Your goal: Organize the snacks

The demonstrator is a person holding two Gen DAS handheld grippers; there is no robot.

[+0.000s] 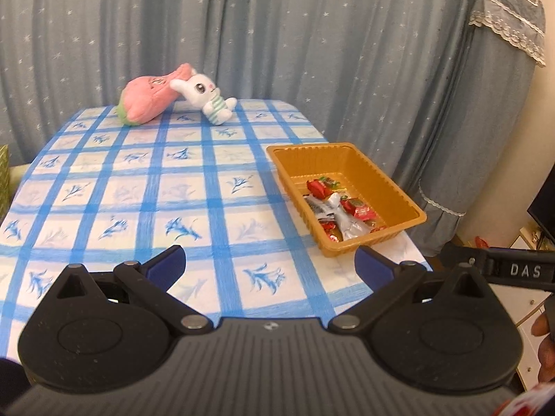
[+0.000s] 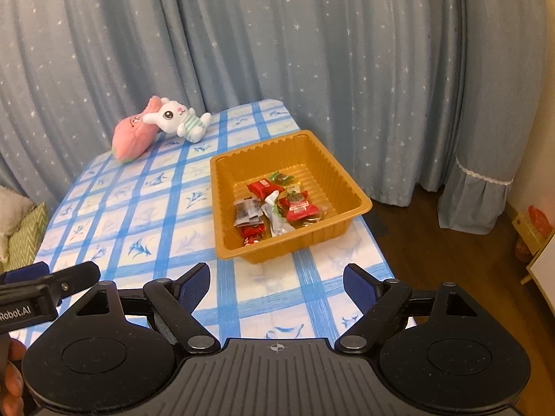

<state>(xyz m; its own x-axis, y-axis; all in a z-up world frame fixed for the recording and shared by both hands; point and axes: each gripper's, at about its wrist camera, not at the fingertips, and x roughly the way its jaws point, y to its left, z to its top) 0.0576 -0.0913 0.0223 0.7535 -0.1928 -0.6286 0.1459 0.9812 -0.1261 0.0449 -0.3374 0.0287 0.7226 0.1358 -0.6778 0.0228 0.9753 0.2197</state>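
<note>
Covering the table [image 2: 166,208], blue checked cloth, starry grey curtains [image 2: 312,52] behind, both grippers spread wide, empty

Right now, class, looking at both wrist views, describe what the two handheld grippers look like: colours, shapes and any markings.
Both the left gripper and the right gripper share one design: ribbed dark-grey body, two rounded black lobes, black linkage arms with silver pivot pins, and blue pads on the fingers. White lettering marks their sides.
</note>
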